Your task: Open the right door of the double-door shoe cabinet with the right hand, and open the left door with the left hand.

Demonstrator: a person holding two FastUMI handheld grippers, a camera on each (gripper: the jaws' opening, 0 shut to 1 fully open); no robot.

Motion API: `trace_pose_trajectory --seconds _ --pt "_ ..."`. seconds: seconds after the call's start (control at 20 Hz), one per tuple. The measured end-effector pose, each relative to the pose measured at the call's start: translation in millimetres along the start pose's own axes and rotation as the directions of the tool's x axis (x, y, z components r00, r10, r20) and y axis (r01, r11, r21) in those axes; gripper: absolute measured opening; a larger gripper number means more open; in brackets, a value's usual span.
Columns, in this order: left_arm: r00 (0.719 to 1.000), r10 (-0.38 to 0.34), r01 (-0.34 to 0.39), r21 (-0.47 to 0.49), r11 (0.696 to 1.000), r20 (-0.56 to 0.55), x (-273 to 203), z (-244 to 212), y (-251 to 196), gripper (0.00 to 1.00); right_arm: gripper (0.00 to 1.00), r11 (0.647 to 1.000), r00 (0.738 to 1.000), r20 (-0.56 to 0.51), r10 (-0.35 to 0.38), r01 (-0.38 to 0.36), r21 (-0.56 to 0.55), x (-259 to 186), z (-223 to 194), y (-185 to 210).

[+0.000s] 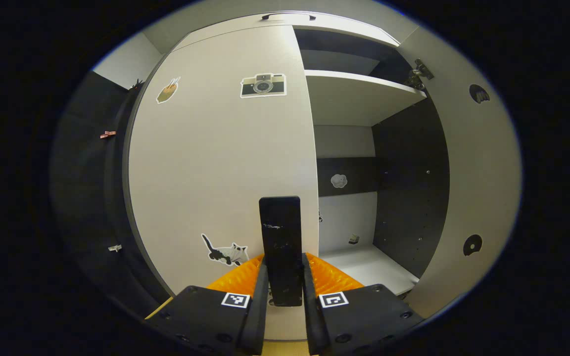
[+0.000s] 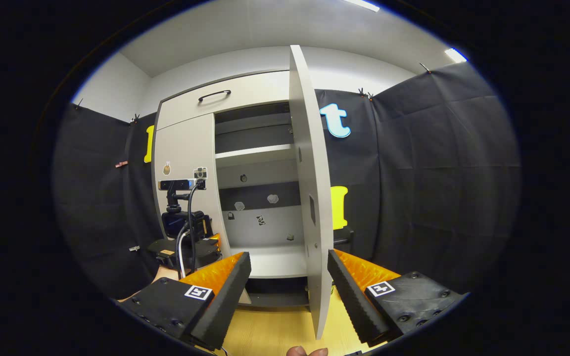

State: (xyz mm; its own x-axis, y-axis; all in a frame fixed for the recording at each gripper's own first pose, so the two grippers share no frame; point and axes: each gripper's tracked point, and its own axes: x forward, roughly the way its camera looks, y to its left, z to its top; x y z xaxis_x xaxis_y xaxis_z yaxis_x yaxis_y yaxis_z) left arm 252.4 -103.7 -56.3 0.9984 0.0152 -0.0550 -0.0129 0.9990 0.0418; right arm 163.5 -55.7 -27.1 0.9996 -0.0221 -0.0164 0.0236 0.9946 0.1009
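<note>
Left gripper (image 1: 285,291) is clamped tight on the dark handle (image 1: 280,247) by the inner edge of the left door (image 1: 215,168), which is still closed flat against the cabinet (image 2: 186,106). Right gripper (image 2: 289,287) has its jaws spread wide holding nothing, with the right door (image 2: 309,198) swung out edge-on between its fingers.
</note>
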Motion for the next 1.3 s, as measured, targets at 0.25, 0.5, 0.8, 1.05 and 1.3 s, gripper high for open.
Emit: trace_pose_trajectory --seconds 0.25,0.5,0.8,1.05,1.3 --pt "1.000 0.010 -0.010 -0.008 1.000 0.006 3 -5 -1 0.35 0.97 1.000 1.000 0.012 -0.025 0.025 0.002 -1 3 -7" --pt "0.999 -0.042 0.042 -0.077 0.996 -0.005 -1 -6 1 0.22 0.97 1.000 1.000 0.012 -0.004 0.004 -0.021 0 3 -6" --pt "0.994 -0.106 0.104 -0.085 0.991 -0.013 -37 -9 18 0.19 0.98 0.999 1.000 -0.003 0.027 -0.028 -0.019 -1 1 3" --pt "0.991 -0.130 0.127 -0.088 0.988 -0.026 -46 -14 29 0.19 1.00 0.998 0.999 0.005 0.054 -0.054 -0.014 -2 1 14" --pt "0.988 -0.154 0.150 -0.102 0.983 -0.032 -61 -14 42 0.18 0.98 0.997 0.997 0.011 0.075 -0.075 -0.012 -4 0 24"
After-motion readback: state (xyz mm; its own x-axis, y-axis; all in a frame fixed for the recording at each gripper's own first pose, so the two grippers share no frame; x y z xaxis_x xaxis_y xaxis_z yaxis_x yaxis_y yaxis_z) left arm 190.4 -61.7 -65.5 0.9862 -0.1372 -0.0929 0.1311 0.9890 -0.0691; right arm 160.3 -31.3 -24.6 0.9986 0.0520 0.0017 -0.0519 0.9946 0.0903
